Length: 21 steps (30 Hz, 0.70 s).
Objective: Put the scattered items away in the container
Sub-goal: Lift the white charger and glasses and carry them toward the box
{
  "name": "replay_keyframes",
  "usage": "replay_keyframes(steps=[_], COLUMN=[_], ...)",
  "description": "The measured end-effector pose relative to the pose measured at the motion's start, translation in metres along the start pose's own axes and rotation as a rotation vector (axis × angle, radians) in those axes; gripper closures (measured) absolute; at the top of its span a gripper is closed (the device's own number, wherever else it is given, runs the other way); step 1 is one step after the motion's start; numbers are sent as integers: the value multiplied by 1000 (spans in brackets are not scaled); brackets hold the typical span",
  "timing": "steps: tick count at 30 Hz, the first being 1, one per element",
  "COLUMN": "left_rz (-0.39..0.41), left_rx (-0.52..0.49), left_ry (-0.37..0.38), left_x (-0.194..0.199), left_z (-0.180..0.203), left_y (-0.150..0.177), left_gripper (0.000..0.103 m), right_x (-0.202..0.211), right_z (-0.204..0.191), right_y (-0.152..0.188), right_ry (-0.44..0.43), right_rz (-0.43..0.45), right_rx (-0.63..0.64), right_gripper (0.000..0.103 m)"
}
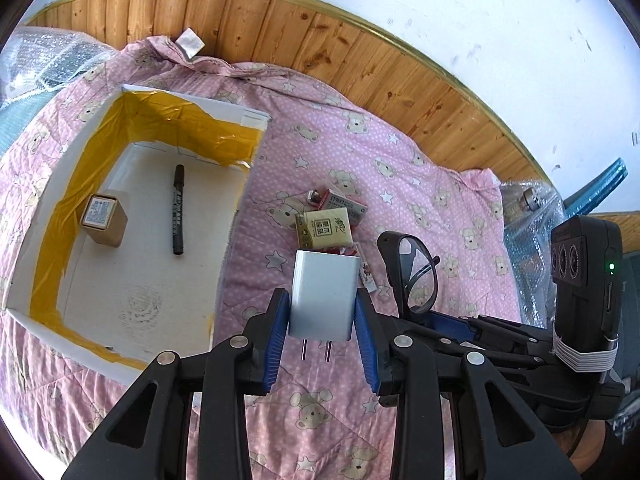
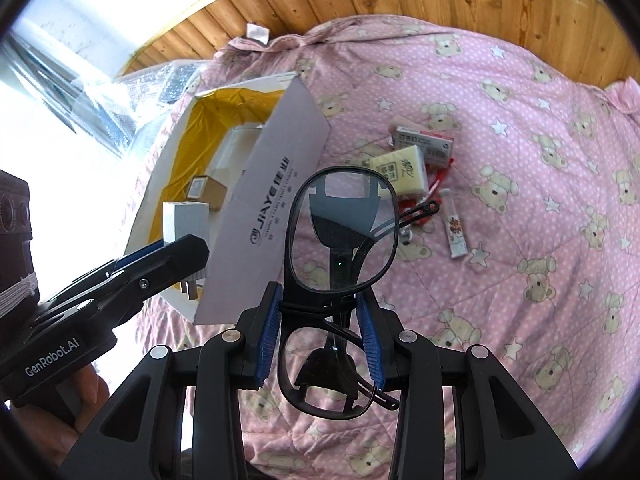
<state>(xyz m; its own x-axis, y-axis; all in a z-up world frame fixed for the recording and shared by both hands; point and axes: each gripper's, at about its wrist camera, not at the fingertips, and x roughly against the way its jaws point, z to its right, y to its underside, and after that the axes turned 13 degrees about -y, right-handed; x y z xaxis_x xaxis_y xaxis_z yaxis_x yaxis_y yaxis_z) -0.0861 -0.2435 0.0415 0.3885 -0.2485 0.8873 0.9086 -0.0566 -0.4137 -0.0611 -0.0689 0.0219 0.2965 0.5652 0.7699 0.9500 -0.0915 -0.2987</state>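
You are holding a white charger [image 1: 322, 295] in your left tongs [image 1: 322, 320], the blue pads [image 1: 280, 320] pressing on its two sides and its two metal prongs pointing back toward the camera, low in the middle of the left wrist frame. The charger is hanging above the pink bear-print quilt [image 1: 420, 184], just right of the open cardboard box [image 1: 48, 184] that is filling the left half of that frame. Inside the box, a black marker [image 1: 178, 210] is lying on the white floor and a small brown carton [image 1: 103, 220] is standing upright near the yellow-taped wall.

Your right tongs [image 2: 322, 330] are gripping a pair of black-framed glasses [image 2: 344, 236] at the bridge, one lens standing above the pads and the other hanging below, in the centre of the right wrist frame.

On the quilt, right of centre in the left wrist frame, a small heap is waiting: a yellow tissue pack [image 1: 329, 227], a flat grey and red box [image 1: 346, 205] partly beneath it, and a slim white tube [image 2: 454, 226] lying just beside them
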Motion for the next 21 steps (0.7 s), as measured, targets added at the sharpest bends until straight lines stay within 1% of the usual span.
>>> replay_keyframes(steps=[8,21], left_rz=[22,46], left_rx=[63,149], left_ry=[-1,-16], left_x=[11,24], left_z=[-26,-67], left_y=[0,2], left_gripper=[69,69], right_x=[-7,-26], right_z=[-33,-73], right_y=[-10,-26], right_ry=[2,-8], right_rz=[-13,-44], right_rx=[68,147], right_gripper=[64,64])
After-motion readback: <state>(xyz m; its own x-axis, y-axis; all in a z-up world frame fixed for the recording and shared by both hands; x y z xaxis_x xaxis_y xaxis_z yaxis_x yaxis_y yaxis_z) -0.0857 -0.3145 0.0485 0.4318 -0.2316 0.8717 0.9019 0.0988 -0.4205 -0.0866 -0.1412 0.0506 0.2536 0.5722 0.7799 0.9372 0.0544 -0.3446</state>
